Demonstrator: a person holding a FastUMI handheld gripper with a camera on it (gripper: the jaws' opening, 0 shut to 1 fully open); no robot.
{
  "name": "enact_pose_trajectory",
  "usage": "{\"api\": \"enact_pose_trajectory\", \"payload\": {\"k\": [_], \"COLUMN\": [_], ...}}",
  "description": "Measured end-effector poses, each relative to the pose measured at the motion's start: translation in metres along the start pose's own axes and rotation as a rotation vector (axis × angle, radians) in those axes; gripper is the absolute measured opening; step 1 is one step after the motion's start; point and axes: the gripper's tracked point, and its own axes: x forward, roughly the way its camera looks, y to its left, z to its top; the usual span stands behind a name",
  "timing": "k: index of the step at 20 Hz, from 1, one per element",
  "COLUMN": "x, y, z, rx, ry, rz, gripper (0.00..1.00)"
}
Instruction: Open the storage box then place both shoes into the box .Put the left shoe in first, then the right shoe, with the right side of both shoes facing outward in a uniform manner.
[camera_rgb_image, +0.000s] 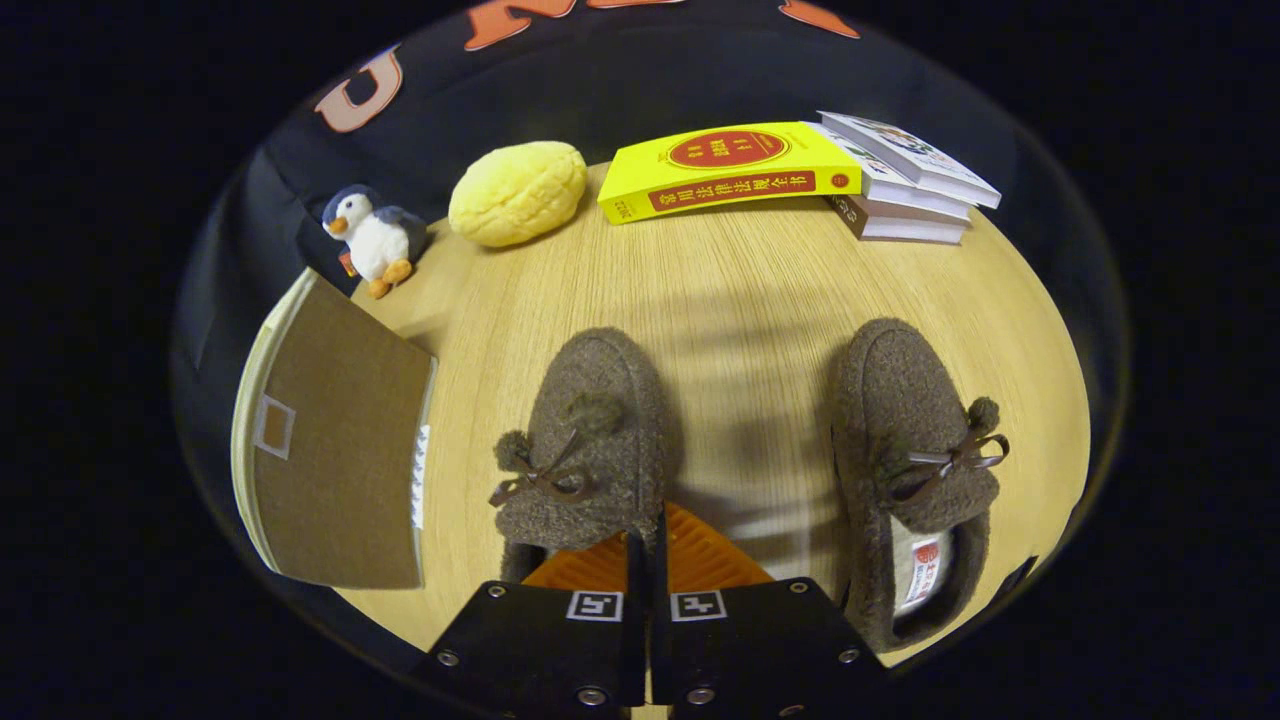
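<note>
While the box (330, 455) sits closed at the left, nothing can go into it, so judge everything from there. It lies on the table (740, 300) to the left of your gripper (648, 545) and slightly ahead, its flat brown lid up, its long axis running near to far, roughly parallel to the fingers.

Your gripper is closed, fingers together with only a thin slit between them, and it grips nothing. The fingertips sit just at the heel end of the left shoe (585, 450), which lies straight ahead, toe pointing away, bow on top. The right shoe (915, 470) lies well apart to the right, parallel to the first, its opening toward you.

So the move turns on a swing to the left: the box is beside you, not ahead, and the nearer shoe lies between your fingers' line and the box's right edge. You likely need to clear that shoe before reaching the lid.

Farther off, a toy penguin (372, 238) and a yellow bun-like thing (518, 192) stand beyond the box, and books (800, 175) lie at the far right.
</note>
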Motion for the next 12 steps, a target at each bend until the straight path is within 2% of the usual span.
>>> {"api": "enact_pose_trajectory", "payload": {"k": [4, 12], "x": [-0.035, -0.118], "y": [0.032, 0.148], "z": [0.021, 0.079], "rx": [-0.032, -0.066], "ry": [-0.05, -0.138], "rz": [0.029, 0.159], "gripper": [0.03, 0.03]}}
